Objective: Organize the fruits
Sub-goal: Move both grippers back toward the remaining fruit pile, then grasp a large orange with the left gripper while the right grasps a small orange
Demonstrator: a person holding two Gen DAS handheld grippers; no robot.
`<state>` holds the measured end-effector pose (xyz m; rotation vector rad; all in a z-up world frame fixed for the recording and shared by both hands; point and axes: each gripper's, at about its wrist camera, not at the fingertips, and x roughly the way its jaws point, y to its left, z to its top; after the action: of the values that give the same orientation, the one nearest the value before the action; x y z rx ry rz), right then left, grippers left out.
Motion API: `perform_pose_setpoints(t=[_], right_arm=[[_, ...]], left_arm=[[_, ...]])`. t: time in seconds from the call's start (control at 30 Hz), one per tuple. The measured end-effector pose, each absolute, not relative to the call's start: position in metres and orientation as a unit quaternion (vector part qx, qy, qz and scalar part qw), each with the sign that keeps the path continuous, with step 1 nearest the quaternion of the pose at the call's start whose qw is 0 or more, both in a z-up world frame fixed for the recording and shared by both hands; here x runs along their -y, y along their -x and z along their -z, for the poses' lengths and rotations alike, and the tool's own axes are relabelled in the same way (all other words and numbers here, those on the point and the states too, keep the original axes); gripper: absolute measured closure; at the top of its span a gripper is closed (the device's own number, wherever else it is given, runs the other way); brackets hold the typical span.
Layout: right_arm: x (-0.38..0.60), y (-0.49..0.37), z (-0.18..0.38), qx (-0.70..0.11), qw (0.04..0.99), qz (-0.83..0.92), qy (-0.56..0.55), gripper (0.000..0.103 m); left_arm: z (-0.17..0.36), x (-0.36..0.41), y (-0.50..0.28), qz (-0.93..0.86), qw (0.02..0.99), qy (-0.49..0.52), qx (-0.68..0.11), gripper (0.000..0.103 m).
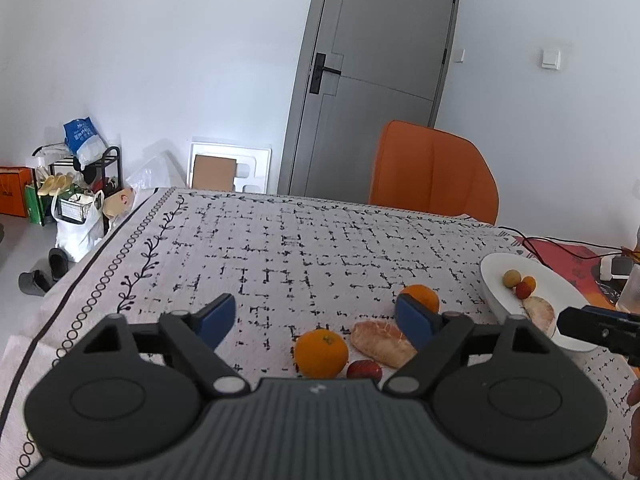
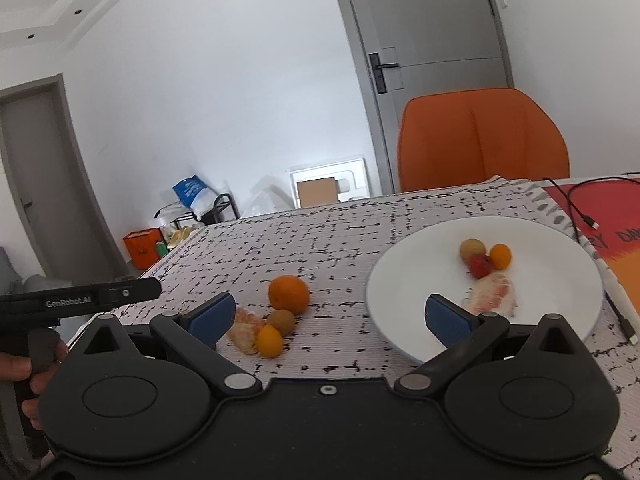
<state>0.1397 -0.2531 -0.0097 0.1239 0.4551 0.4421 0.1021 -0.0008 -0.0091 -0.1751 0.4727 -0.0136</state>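
Note:
In the left wrist view my left gripper [image 1: 316,318] is open above the patterned tablecloth. Just ahead of it lie an orange [image 1: 321,353], a peeled citrus segment [image 1: 382,342] and a small red fruit [image 1: 363,369]; a second orange [image 1: 420,298] shows behind the right finger. Nothing is pressed between the pads. My right gripper [image 2: 332,318] is open too, with its right finger over the near rim of a white plate [image 2: 400,264]. The plate holds a peeled segment [image 2: 494,300] and three small fruits [image 2: 480,266]. Loose fruit, including an orange [image 2: 289,294], lies left of the plate.
An orange chair [image 2: 480,140] stands at the table's far side before a grey door [image 1: 380,80]. Black cables [image 2: 576,204] run over a red mat right of the plate. A person's hand [image 2: 24,368] holds the left gripper's handle. Bags and a shoe rack [image 1: 80,184] stand on the floor far left.

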Motion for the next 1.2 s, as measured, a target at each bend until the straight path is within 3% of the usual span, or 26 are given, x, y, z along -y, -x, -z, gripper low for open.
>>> perform_pose_setpoints(t=[0.27, 0.63, 1.0, 1.13, 1.2], right_arm=[[0.234, -0.145, 0.011, -0.236, 0.942, -0.235, -0.041, 0.017], [0.214, -0.156, 0.022, -0.262, 0.931, -0.253, -0.023, 0.028], [0.193, -0.168, 0.032, -0.283, 0.92, -0.272, -0.008, 0.037], [0.187, -0.172, 0.037, -0.292, 0.916, -0.276, -0.004, 0.041], [0.184, -0.174, 0.04, -0.297, 0.914, -0.275, -0.003, 0.043]], left_arm=[[0.023, -0.005, -0.108, 0.017, 0.962, 0.1, -0.253, 0.041], [0.04, -0.006, -0.122, 0.023, 0.955, 0.115, -0.273, 0.051], [0.052, -0.002, -0.131, 0.043, 0.95, 0.118, -0.286, 0.053], [0.055, -0.003, -0.13, 0.059, 0.947, 0.13, -0.288, 0.068], [0.053, -0.003, -0.13, 0.051, 0.948, 0.125, -0.289, 0.069]])
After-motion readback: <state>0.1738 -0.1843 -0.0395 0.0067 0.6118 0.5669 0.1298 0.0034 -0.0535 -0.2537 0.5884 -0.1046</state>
